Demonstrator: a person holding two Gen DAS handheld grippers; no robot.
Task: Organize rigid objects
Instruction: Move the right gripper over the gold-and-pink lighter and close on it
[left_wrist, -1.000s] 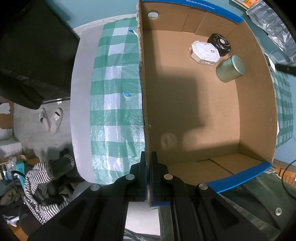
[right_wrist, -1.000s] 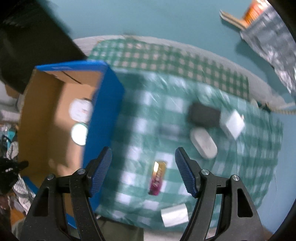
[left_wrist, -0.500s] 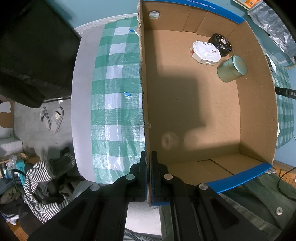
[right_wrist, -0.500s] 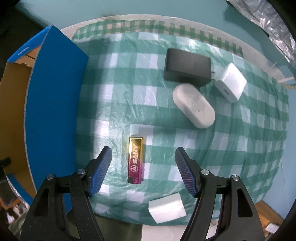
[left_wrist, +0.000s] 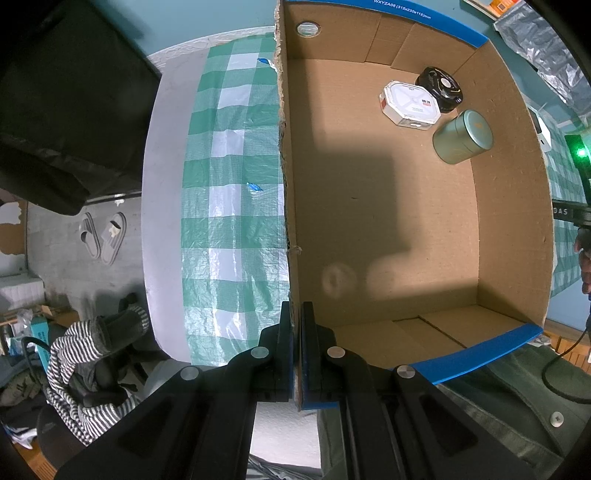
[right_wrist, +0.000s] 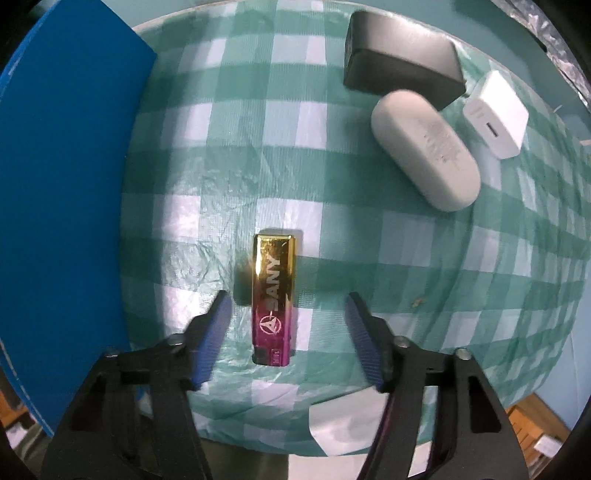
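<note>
Left wrist view: left gripper (left_wrist: 296, 354) points down, jaws pinched on the near corner of the cardboard box's (left_wrist: 513, 206) left wall; box sits on the counter (left_wrist: 166, 177) over the green-checked cloth (left_wrist: 236, 184); inside, at the far right corner: white octagonal tin (left_wrist: 410, 104), black round tin (left_wrist: 439, 88) touching behind it, green round tin (left_wrist: 462, 136) just beside; rest of box floor bare.

Right wrist view: right gripper (right_wrist: 288, 334) points down over the cloth; jaws have just been closing, spread either side of the gold-and-pink bar (right_wrist: 273, 297), pads not touching it; bar lies flat on the cloth, long axis running away from camera; blue outer box wall at left, apart from bar; farther right: white oval case (right_wrist: 424, 149), black block (right_wrist: 400, 62) touching behind it, white charger cube (right_wrist: 496, 114) just beside.
</note>
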